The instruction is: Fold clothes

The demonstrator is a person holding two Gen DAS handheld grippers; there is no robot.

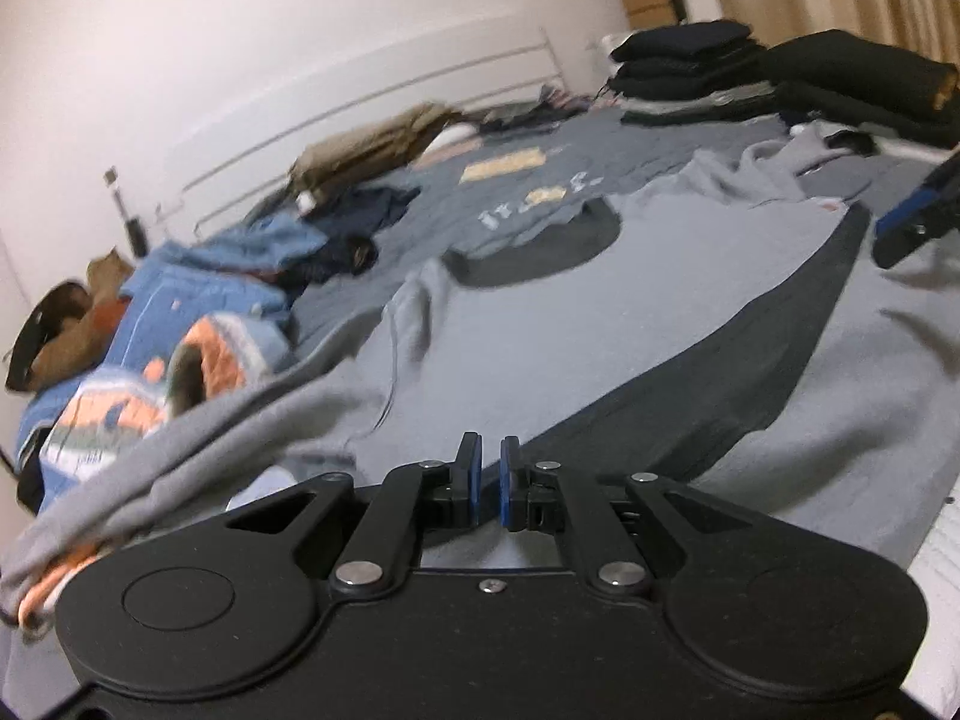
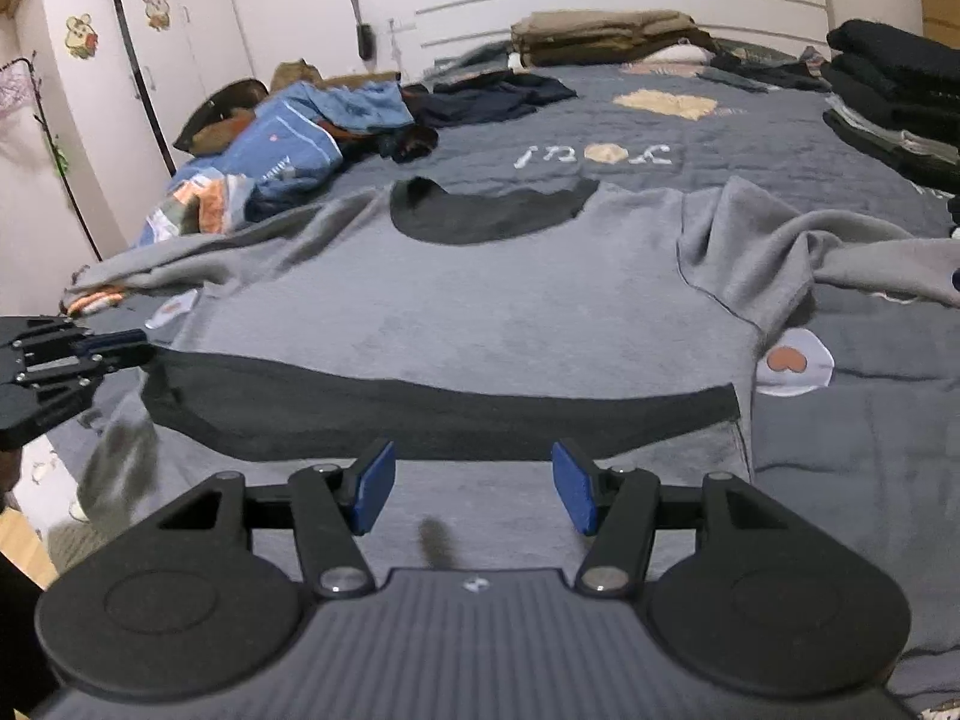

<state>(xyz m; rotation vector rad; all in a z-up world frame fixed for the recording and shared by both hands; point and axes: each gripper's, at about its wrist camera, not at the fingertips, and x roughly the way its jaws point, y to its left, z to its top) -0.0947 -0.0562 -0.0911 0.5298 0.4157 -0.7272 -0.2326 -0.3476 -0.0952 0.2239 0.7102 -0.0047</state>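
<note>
The grey sweatshirt [image 2: 480,300] lies flat across mid-frame on the bed [image 2: 840,420], dark hem [image 2: 444,414] running left to right. The right gripper [image 2: 474,486], jaws wide and empty, hovers just below that hem; the left gripper [image 1: 491,474], nearly closed, holds nothing visible at the hem's left end.

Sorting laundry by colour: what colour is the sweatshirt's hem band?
Dark charcoal hem band, clearest in the right wrist view.

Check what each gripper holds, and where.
Right gripper: nothing, open. Left gripper shut at the dark hem corner of the sweater; a pinch cannot be confirmed.
</note>
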